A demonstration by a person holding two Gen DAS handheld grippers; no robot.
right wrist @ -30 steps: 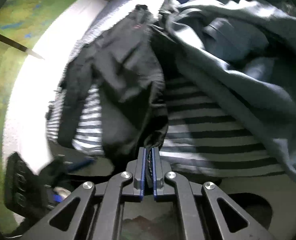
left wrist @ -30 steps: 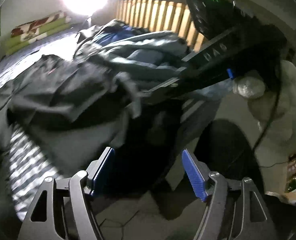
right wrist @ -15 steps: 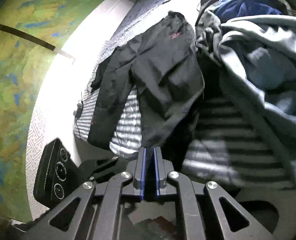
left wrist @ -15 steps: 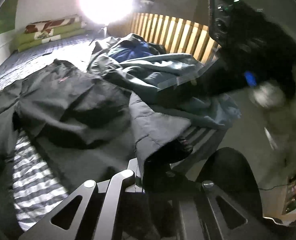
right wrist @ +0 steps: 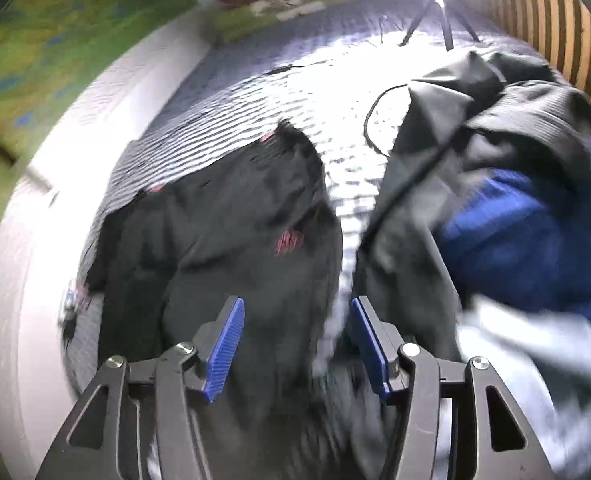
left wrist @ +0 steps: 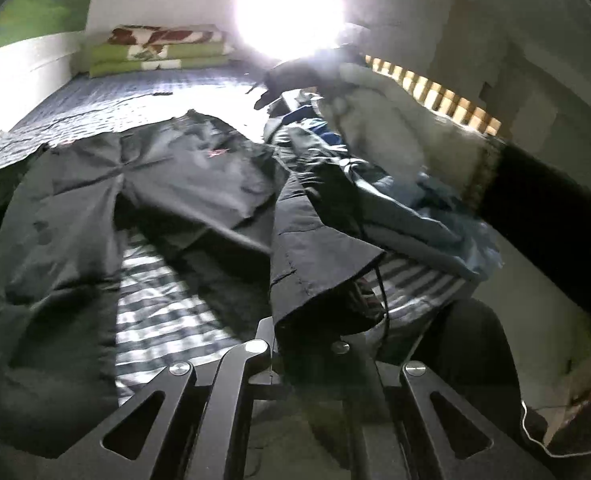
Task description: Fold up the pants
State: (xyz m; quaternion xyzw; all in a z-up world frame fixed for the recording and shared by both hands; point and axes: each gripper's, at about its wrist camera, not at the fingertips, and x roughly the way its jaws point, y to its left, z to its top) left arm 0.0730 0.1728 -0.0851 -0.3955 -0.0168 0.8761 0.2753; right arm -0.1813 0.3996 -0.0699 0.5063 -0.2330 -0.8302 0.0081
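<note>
Left wrist view: my left tongs (left wrist: 295,344) are clamped tight on a hem or edge of the black pants (left wrist: 199,176), and that pinched fabric rises off the bed (left wrist: 167,304) toward the camera. The rest of the pants lies spread on the striped bed cover, legs fanned apart and creased, beside a heap of other clothes (left wrist: 395,208) to the right. In the right wrist view, which is smeared with motion, my right tongs (right wrist: 297,344) are opening; dark cloth shows between the blue pads, but they do not press on it, so I read that side as let go.

I judge the fold barely begun. The pants look laid out but not flattened or aligned, and no clean crease or stacked layer shows. Bringing the legs together and folding them over is all left.

The fabric looks thin, matte and limp, with a small red mark (right wrist: 289,240) near the waist.
</note>
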